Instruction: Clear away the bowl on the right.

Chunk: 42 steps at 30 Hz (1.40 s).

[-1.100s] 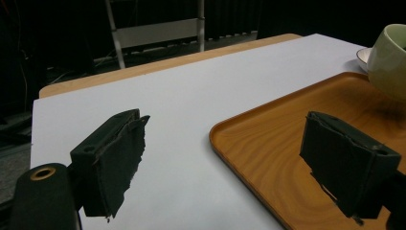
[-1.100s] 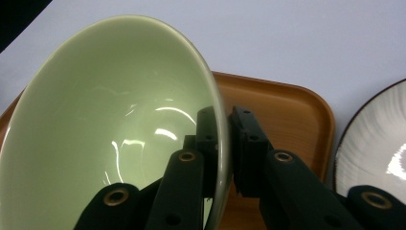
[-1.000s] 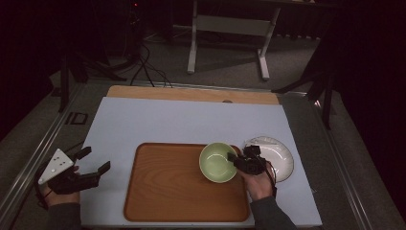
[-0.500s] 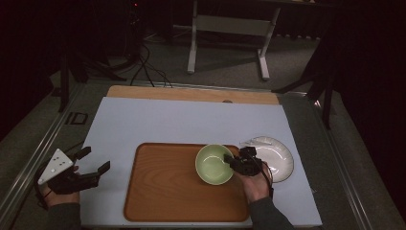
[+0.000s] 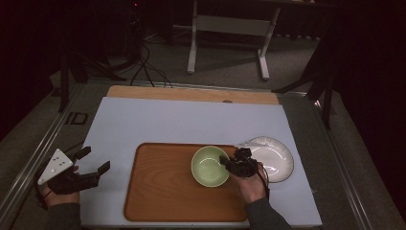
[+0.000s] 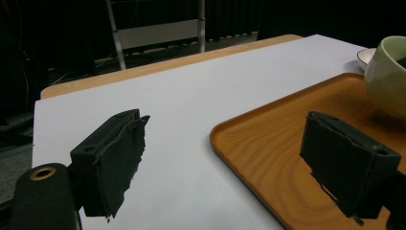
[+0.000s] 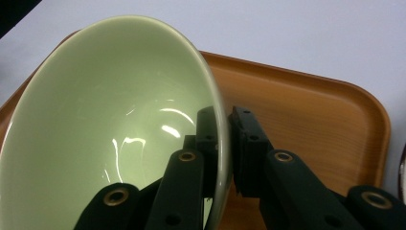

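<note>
The bowl (image 5: pixel 209 166) sits over the right half of the tray (image 5: pixel 158 191), and I pinch its right rim in my right tongs (image 5: pixel 229 164), one jaw inside and one outside, so I can carry it by the wall. The plate (image 5: pixel 275 155) lies just right of the tray. My left tongs (image 5: pixel 93 160) wait wide open and empty at the counter's (image 5: pixel 191 120) left edge, clear of the work.
</note>
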### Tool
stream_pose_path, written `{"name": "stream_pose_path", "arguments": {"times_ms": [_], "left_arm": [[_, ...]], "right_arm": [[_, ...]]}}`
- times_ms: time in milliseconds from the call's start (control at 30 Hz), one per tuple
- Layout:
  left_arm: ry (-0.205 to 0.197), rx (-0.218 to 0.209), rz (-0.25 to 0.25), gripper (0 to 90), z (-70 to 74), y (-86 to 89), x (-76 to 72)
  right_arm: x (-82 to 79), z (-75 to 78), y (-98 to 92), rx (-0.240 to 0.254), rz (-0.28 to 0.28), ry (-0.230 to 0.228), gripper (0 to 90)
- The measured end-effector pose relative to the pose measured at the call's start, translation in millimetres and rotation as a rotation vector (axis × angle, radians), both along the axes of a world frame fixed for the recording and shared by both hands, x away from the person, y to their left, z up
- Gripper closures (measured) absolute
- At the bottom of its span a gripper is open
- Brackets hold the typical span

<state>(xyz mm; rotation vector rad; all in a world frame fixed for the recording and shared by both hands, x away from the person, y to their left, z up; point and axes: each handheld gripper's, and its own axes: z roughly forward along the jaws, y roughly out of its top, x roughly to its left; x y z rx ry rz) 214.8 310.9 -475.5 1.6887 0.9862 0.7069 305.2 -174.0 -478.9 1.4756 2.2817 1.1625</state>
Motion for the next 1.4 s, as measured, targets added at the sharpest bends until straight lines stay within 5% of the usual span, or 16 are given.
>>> {"name": "stream_pose_path", "arguments": {"times_ms": [1400], "left_arm": [[-0.003,-0.009,0.01,15.2,0.2,1.8,-1.6]], "right_arm": [[-6.0,-18.5,38.5,-0.047,0.073,0.029,82.6]]}}
